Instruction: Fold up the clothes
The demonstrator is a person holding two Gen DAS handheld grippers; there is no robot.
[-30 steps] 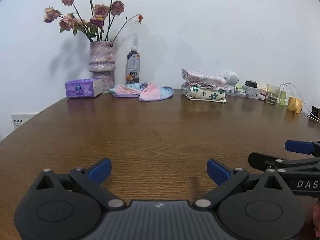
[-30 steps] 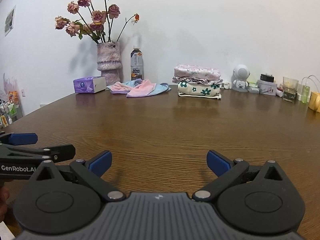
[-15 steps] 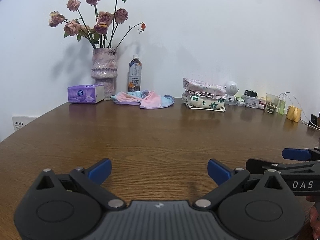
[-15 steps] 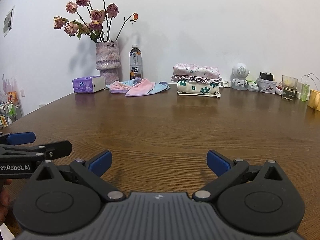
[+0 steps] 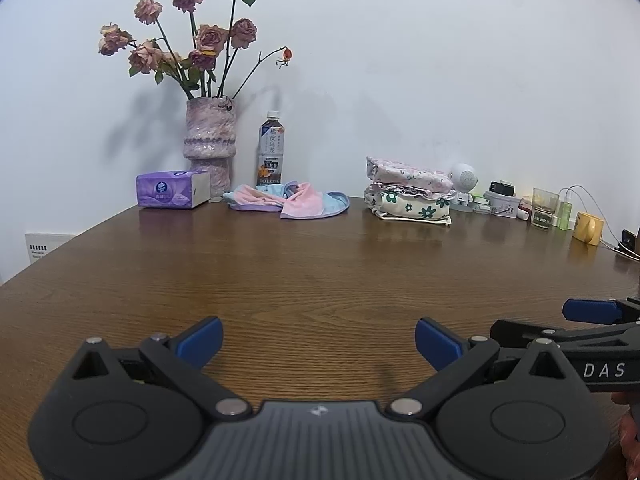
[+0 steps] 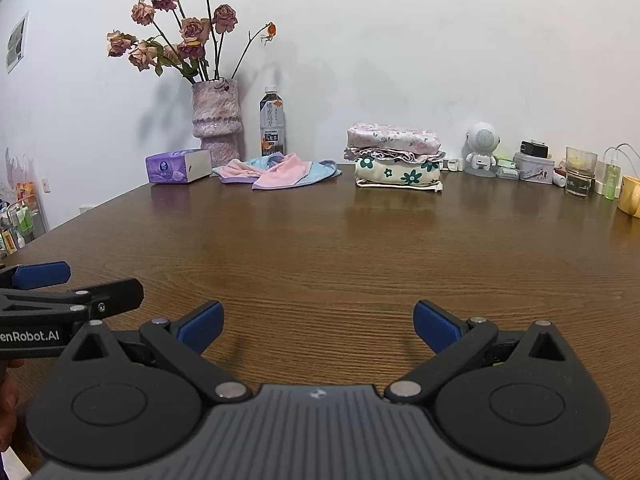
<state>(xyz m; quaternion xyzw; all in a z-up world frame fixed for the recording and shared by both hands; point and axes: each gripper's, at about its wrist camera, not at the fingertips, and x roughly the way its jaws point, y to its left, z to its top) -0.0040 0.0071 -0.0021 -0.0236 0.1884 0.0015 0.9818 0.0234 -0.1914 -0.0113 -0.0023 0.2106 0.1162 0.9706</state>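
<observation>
A crumpled pink, blue and purple garment (image 5: 290, 200) (image 6: 278, 172) lies at the far side of the brown wooden table (image 5: 320, 276) (image 6: 320, 248), in front of a bottle. To its right sits a stack of folded floral clothes (image 5: 410, 194) (image 6: 396, 160). My left gripper (image 5: 319, 342) hovers low over the near table, open and empty. My right gripper (image 6: 318, 326) is beside it, also open and empty. Each gripper appears side-on in the other's view: the right gripper (image 5: 576, 320) at the right edge, the left gripper (image 6: 72, 292) at the left edge.
Along the wall stand a vase of dried roses (image 5: 210, 148), a purple tissue box (image 5: 172, 194), a drink bottle (image 5: 271, 150), a white robot figure (image 6: 482, 148), small containers, a glass (image 6: 579, 172) and a yellow mug (image 5: 588, 227). A hand (image 6: 8, 400) shows at the left edge.
Both wrist views have tilted slightly, so the far objects sit a little lower and closer in frame. Both grippers stay open and the clothes have not moved.
</observation>
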